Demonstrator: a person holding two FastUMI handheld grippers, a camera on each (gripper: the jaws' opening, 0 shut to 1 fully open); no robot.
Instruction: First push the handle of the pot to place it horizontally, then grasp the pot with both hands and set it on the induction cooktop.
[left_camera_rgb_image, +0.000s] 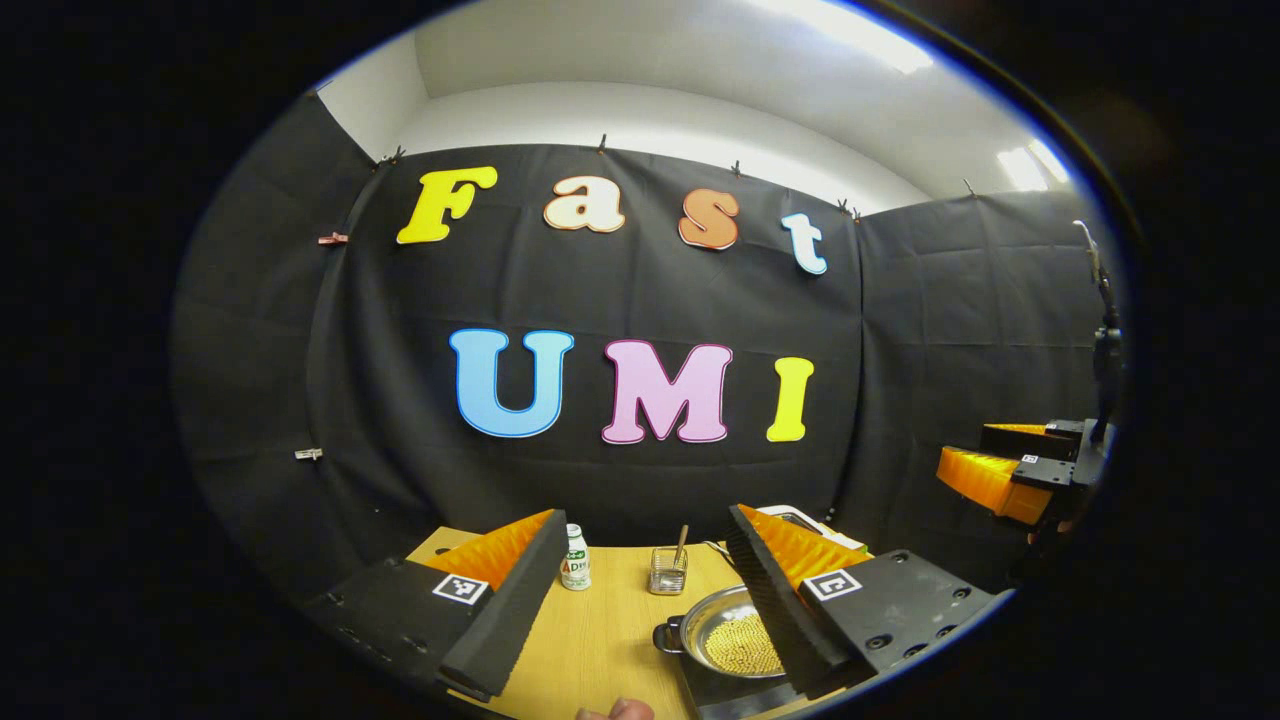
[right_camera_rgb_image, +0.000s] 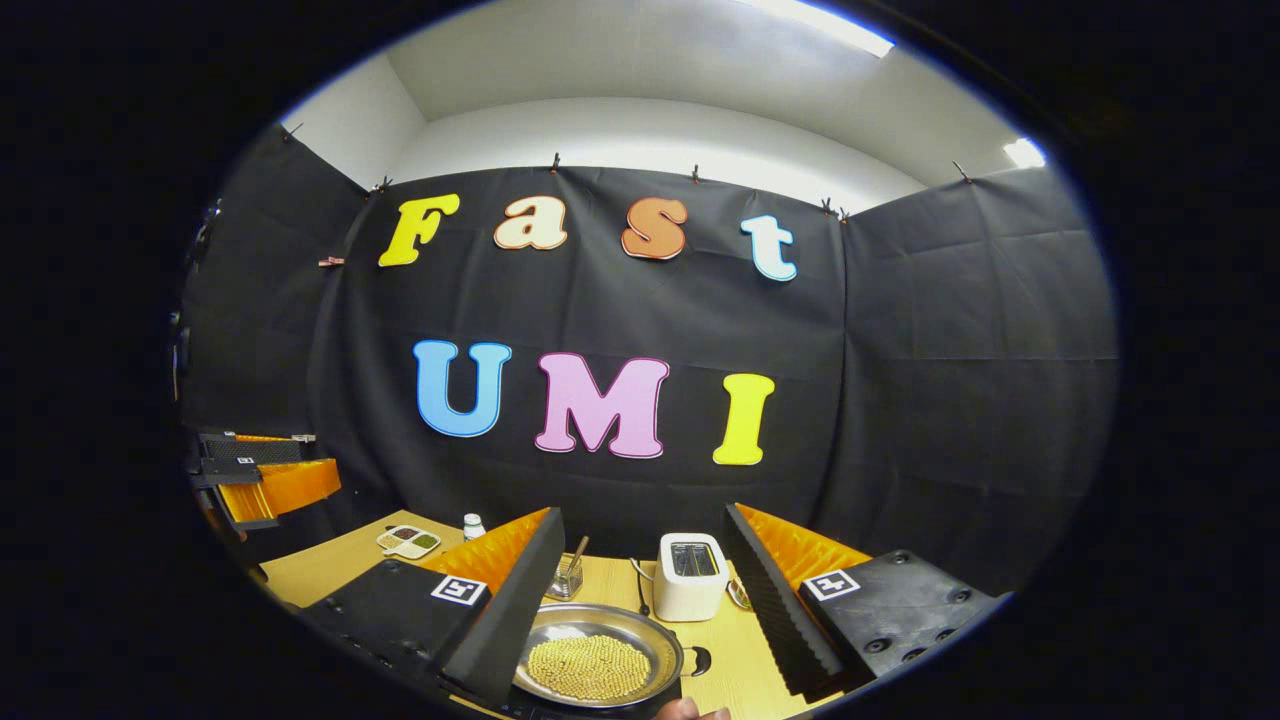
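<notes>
A shallow steel pot (left_camera_rgb_image: 722, 620) holding yellow beads rests on the dark induction cooktop (left_camera_rgb_image: 722, 692) at the table's near edge. Its small dark loop handle (left_camera_rgb_image: 667, 637) sticks out sideways. My left gripper (left_camera_rgb_image: 640, 605) hangs open above the table, and its right finger covers part of the pot. In the right gripper view the pot (right_camera_rgb_image: 597, 655) lies below my open right gripper (right_camera_rgb_image: 640, 600), with the other loop handle (right_camera_rgb_image: 701, 660) pointing right and a strip of cooktop (right_camera_rgb_image: 560, 709) under it. Neither gripper touches the pot. Each gripper also shows far off: the right gripper (left_camera_rgb_image: 1010, 470) and the left gripper (right_camera_rgb_image: 265, 480).
On the wooden table (left_camera_rgb_image: 600, 640) stand a small white bottle (left_camera_rgb_image: 574, 558) and a wire holder with a utensil (left_camera_rgb_image: 667, 570). A white toaster (right_camera_rgb_image: 690, 575) stands behind the pot, and a small sectioned dish (right_camera_rgb_image: 408, 541) lies at the left. A fingertip (left_camera_rgb_image: 615, 710) shows at the bottom edge.
</notes>
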